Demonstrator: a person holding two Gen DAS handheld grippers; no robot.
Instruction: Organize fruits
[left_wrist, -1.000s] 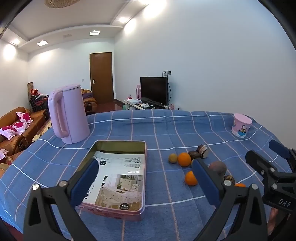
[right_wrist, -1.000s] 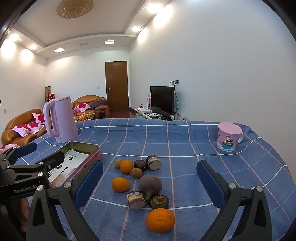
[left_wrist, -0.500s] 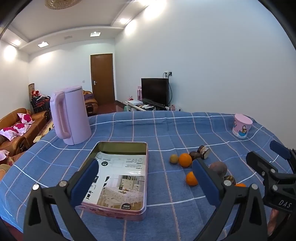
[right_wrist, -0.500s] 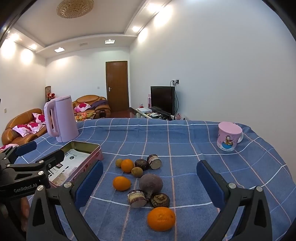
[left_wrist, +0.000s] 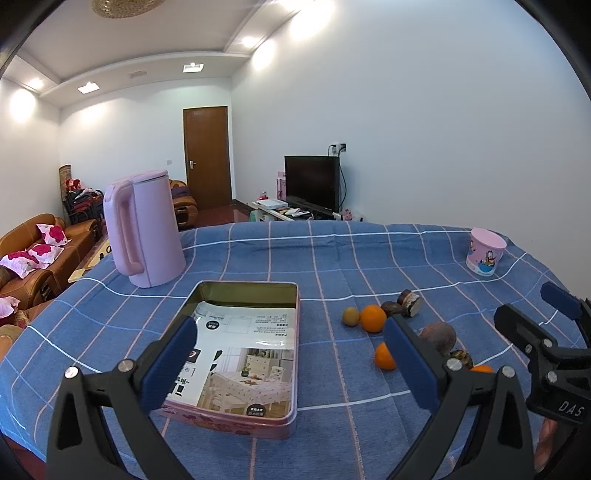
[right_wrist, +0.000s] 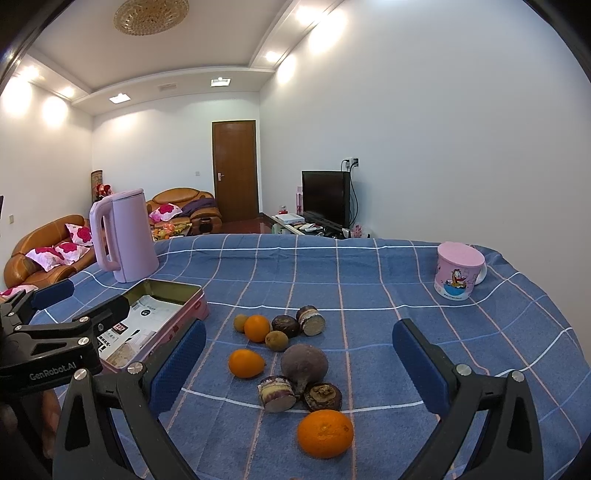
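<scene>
Several fruits lie in a loose cluster on the blue checked tablecloth: a large orange (right_wrist: 325, 432) nearest, a dark purple round fruit (right_wrist: 304, 363), two smaller oranges (right_wrist: 245, 363) (right_wrist: 257, 327), kiwis and dark cut pieces. An open pink tin (left_wrist: 255, 421) with a printed sheet inside lies left of them. My left gripper (left_wrist: 291, 365) is open and empty above the tin's near end. My right gripper (right_wrist: 299, 373) is open and empty, held above the fruit cluster. The oranges also show in the left wrist view (left_wrist: 373, 318).
A pink kettle (left_wrist: 142, 229) stands behind the tin at the far left. A pink cartoon mug (right_wrist: 458, 273) stands at the far right. The table's far edge curves off toward a sofa and a TV stand.
Both grippers have shifted only slightly; the view has drifted a little. Nothing was gripped or moved on the table.
</scene>
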